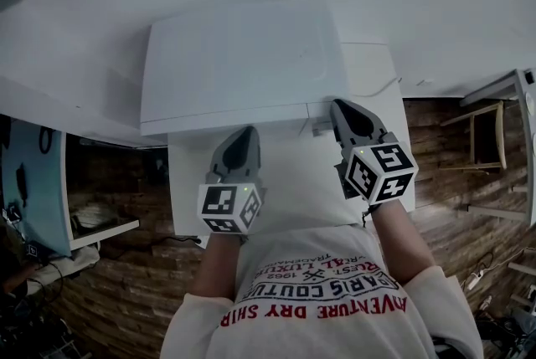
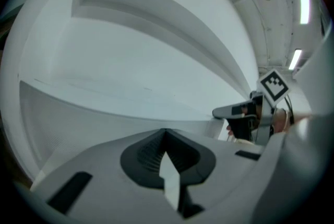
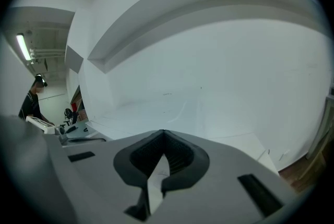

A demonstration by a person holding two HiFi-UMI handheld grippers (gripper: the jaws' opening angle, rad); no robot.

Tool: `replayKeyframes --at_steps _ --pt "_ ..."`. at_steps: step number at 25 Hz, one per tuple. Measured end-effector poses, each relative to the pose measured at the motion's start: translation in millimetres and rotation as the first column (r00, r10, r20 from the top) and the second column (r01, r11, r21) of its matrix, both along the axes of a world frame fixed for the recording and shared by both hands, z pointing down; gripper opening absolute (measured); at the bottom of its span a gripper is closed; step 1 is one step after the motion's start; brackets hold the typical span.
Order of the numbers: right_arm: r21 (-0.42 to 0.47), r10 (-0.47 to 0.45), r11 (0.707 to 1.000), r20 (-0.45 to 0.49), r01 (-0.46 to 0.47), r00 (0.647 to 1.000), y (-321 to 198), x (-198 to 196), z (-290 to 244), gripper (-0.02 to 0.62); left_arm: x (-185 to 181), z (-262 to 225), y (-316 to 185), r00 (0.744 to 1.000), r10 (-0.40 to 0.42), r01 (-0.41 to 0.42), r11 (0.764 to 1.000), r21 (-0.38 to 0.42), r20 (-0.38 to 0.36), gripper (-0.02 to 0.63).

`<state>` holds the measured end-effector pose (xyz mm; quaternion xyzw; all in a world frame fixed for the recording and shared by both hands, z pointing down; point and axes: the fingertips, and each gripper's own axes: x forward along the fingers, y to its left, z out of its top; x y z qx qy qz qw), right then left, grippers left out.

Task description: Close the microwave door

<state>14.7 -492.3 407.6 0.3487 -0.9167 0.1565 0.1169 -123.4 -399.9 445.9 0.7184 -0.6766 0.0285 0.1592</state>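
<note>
Left gripper [image 1: 243, 133] and right gripper [image 1: 342, 108], both pinched together, empty, at the microwave [image 1: 243, 64] front; an off-centre push might skid it along the tabletop [image 1: 289, 169].

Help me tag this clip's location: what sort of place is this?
Likely an indoor lab or workshop, not a home kitchen: a white microwave sits on a plain white table, strip lights run overhead, and a cluttered desk shows in the background.
</note>
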Motion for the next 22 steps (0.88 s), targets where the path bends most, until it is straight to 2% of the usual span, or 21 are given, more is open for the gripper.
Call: replayKeyframes --at_steps 4,8,12,18,22 --pt "0.02 0.021 1.0 -0.005 -0.021 1.0 14 1 1 0.012 8 -46 7 0.999 0.028 -0.031 0.992 0.122 0.028 0.002" --pt "0.062 0.011 0.998 0.034 -0.013 0.999 39 -7 -7 0.012 8 -80 21 0.997 0.043 -0.054 0.978 0.2 0.058 0.002" --pt "0.108 -0.018 0.994 0.057 0.012 0.998 67 -20 -10 0.012 6 -78 30 0.993 0.066 -0.084 0.978 0.193 0.096 0.002" --pt "0.187 -0.005 0.982 0.078 -0.01 0.997 101 -31 -13 0.012 3 -69 47 0.992 0.101 -0.114 0.977 0.181 0.08 0.002" --pt "0.195 -0.007 0.981 0.082 -0.009 0.997 116 -41 -7 0.012 -8 -64 61 0.993 0.103 -0.113 0.978 0.178 0.064 0.002"
